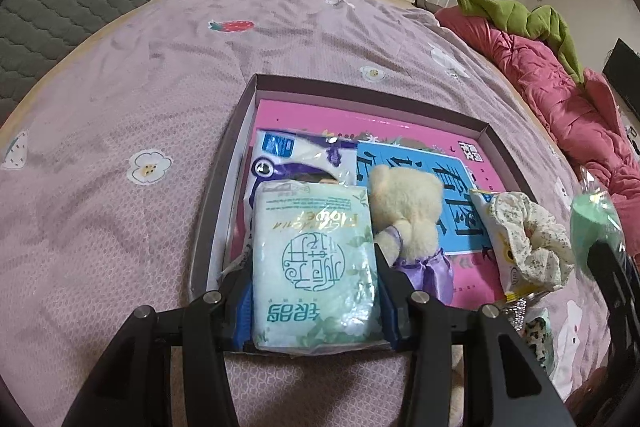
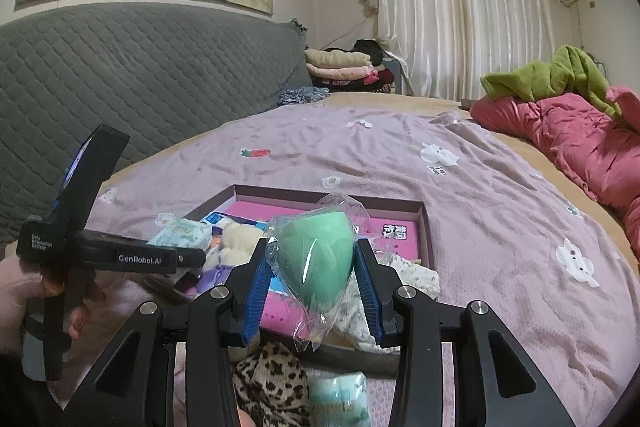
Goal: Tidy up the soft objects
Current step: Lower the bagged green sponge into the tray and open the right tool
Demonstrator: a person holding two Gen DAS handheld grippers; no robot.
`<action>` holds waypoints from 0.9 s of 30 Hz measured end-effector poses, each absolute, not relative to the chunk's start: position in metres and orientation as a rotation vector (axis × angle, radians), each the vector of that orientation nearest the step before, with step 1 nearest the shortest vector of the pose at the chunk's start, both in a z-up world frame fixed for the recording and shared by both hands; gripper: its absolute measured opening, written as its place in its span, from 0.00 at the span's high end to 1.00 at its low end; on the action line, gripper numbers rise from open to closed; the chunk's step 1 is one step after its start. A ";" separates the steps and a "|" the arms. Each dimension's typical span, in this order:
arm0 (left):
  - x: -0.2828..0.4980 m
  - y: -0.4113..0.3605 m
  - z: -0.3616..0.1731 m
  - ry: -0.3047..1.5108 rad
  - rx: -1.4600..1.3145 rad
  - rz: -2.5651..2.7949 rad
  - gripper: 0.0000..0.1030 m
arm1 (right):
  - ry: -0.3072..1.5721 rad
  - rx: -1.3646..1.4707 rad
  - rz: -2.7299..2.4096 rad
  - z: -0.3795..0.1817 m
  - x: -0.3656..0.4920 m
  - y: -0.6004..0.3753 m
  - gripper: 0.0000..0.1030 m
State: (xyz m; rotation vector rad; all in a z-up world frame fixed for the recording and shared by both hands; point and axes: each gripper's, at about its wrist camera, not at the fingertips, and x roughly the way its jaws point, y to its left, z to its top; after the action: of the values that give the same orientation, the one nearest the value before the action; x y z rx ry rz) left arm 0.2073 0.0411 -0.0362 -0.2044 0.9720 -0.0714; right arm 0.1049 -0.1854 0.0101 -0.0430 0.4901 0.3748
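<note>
My left gripper (image 1: 314,267) is shut on a pale green tissue pack (image 1: 314,259) and holds it over the near left part of a shallow box (image 1: 360,95) on the bed. In the box lie a cream teddy bear (image 1: 408,211), a blue and white packet (image 1: 296,155), a floral scrunchie (image 1: 528,239) and pink and blue books (image 1: 440,171). My right gripper (image 2: 314,267) is shut on a green sponge in clear wrap (image 2: 316,251), above the box's near edge (image 2: 424,227). The left gripper (image 2: 132,259) shows at the left of the right wrist view.
The box sits on a mauve bedspread (image 1: 120,87). A leopard scrunchie (image 2: 272,383) and another tissue pack (image 2: 340,399) lie in front of the box. A red quilt with a green garment (image 2: 560,131) is at the right. A grey headboard (image 2: 120,67) and folded clothes (image 2: 340,67) are behind.
</note>
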 end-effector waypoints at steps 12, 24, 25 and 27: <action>0.209 0.040 -0.039 0.980 -0.190 -0.067 0.52 | 0.569 -0.083 0.414 -0.005 0.129 -0.170 0.59; 0.207 0.039 -0.039 0.979 -0.182 -0.065 0.52 | 0.610 -0.094 0.416 -0.017 0.139 -0.167 0.59; 0.207 0.038 -0.039 0.978 -0.178 -0.065 0.52 | 0.614 -0.094 0.417 -0.017 0.140 -0.166 0.59; 0.206 0.038 -0.039 0.978 -0.174 -0.066 0.52 | 0.617 -0.094 0.420 -0.018 0.140 -0.165 0.59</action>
State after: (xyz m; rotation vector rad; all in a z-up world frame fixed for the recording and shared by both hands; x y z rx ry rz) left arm 0.2062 0.0380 -0.0392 -0.1741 0.9778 -0.0655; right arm 0.1398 -0.1655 -0.0181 -0.0937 0.6167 0.4199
